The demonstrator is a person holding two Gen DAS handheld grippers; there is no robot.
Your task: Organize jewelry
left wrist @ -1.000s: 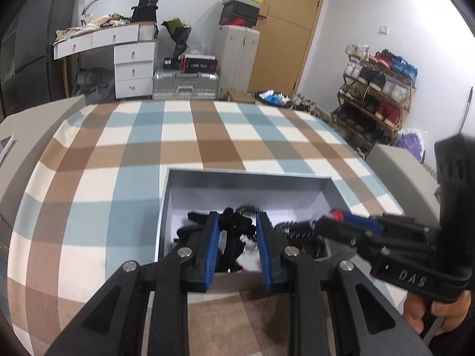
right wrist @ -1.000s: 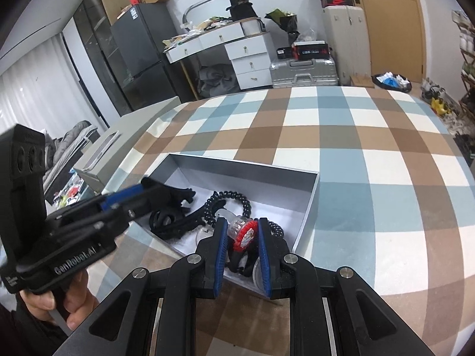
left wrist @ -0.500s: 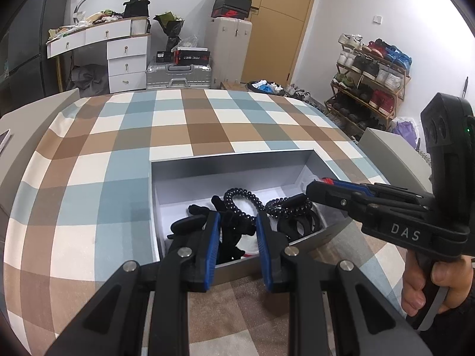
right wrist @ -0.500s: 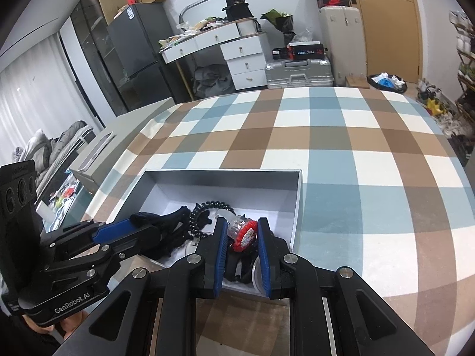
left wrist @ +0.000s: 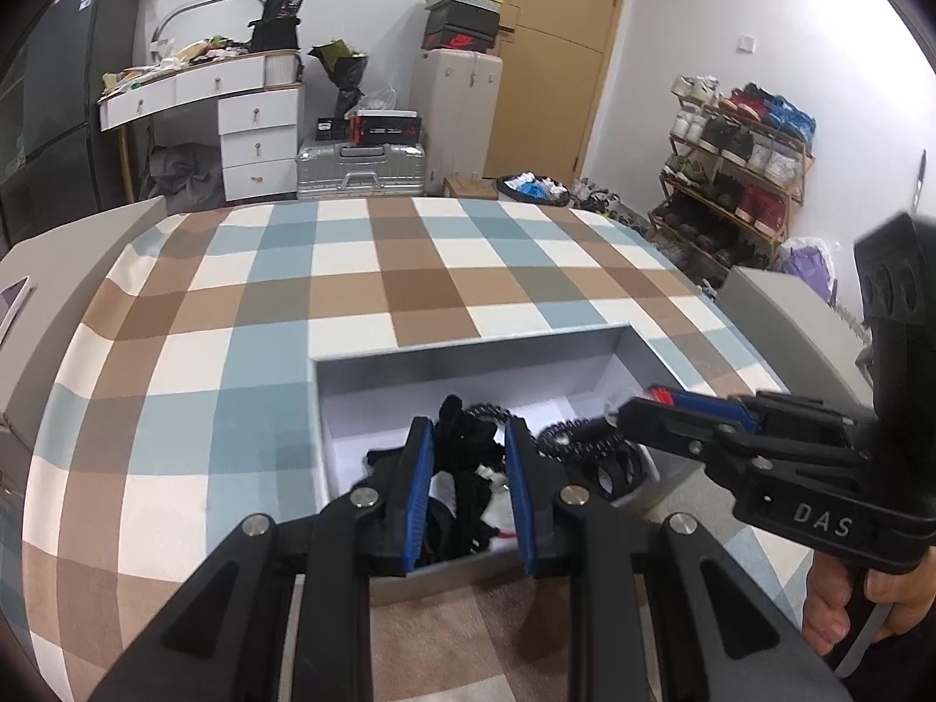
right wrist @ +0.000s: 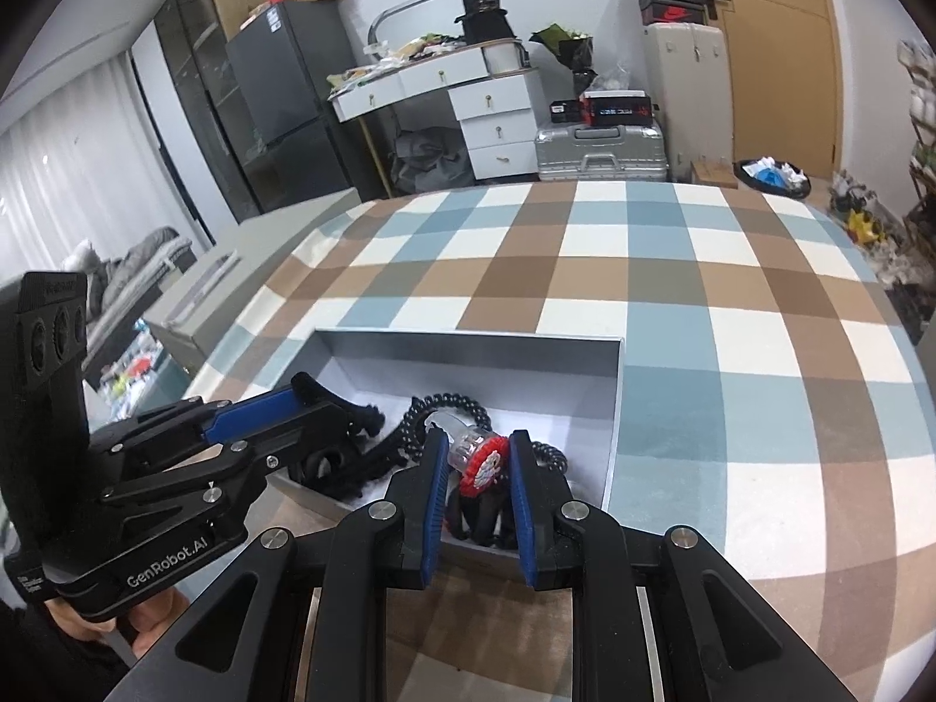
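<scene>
Left gripper (left wrist: 468, 456), lower centre of its view: we see its jaws narrowly parted around a black fabric item (left wrist: 465, 491); can't tell if the pads press on it. Right gripper (right wrist: 475, 471), lower centre: same narrow gap, red-and-white ornament (right wrist: 482, 465) between the pads, grip unclear. Both poke into the grey box (right wrist: 468, 342) on the checked tablecloth (right wrist: 702, 292), with a black coiled band (right wrist: 444, 403) inside.

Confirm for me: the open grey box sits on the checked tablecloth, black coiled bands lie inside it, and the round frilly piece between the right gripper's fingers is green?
Not quite. The round frilly piece is red, not green, as the right wrist view shows between the right gripper fingers. The rest holds: the grey box sits on the checked tablecloth, with black coiled bands inside.
</scene>
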